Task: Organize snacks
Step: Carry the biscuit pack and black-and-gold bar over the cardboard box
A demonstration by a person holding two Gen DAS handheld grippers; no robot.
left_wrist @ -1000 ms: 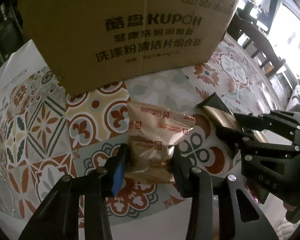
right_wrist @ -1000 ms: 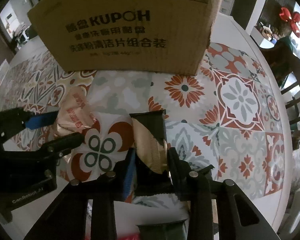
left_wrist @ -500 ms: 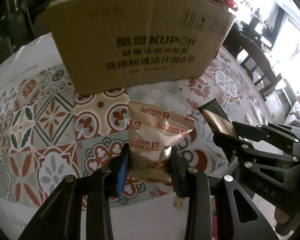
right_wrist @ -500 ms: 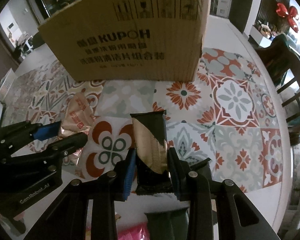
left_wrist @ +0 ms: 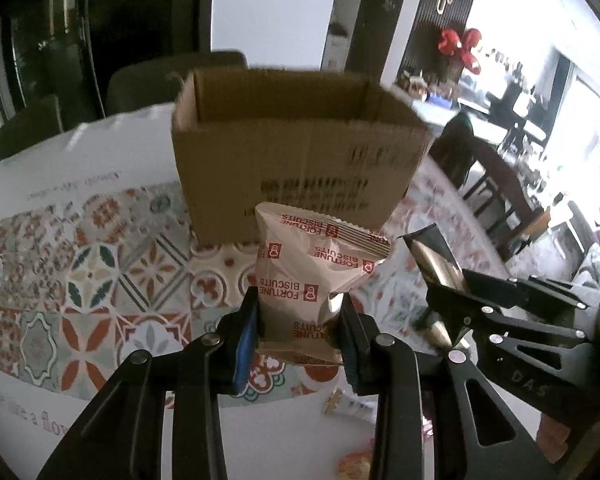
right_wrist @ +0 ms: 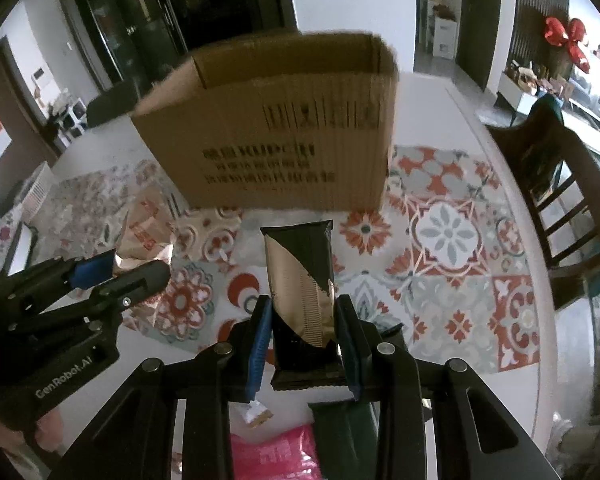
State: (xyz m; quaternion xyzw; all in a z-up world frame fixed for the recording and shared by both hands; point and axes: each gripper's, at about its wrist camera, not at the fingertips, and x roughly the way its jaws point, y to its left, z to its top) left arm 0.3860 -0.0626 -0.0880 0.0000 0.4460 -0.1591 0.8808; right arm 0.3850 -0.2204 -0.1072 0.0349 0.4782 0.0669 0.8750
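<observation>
My left gripper (left_wrist: pixel 300 328) is shut on a tan Fortune Biscuits packet (left_wrist: pixel 316 276) and holds it up above the patterned table, in front of the open cardboard box (left_wrist: pixel 296 172). My right gripper (right_wrist: pixel 302 332) is shut on a black and gold snack bar (right_wrist: pixel 300 276), also lifted, facing the same box (right_wrist: pixel 276 136). In the left wrist view the right gripper (left_wrist: pixel 456 304) is at the right with the bar (left_wrist: pixel 436 260). In the right wrist view the left gripper (right_wrist: pixel 120 270) is at the left with the packet (right_wrist: pixel 144 228).
The box stands open-topped on a round table with a tiled-pattern cloth (right_wrist: pixel 448 240). A pink packet (right_wrist: pixel 276 456), a dark green packet (right_wrist: pixel 344 432) and a small wrapper (right_wrist: pixel 256 416) lie near the front edge. A wooden chair (right_wrist: pixel 568 200) stands at the right.
Both grippers have risen with their snacks off the table. The box top opening has come into view and the box looks farther away.
</observation>
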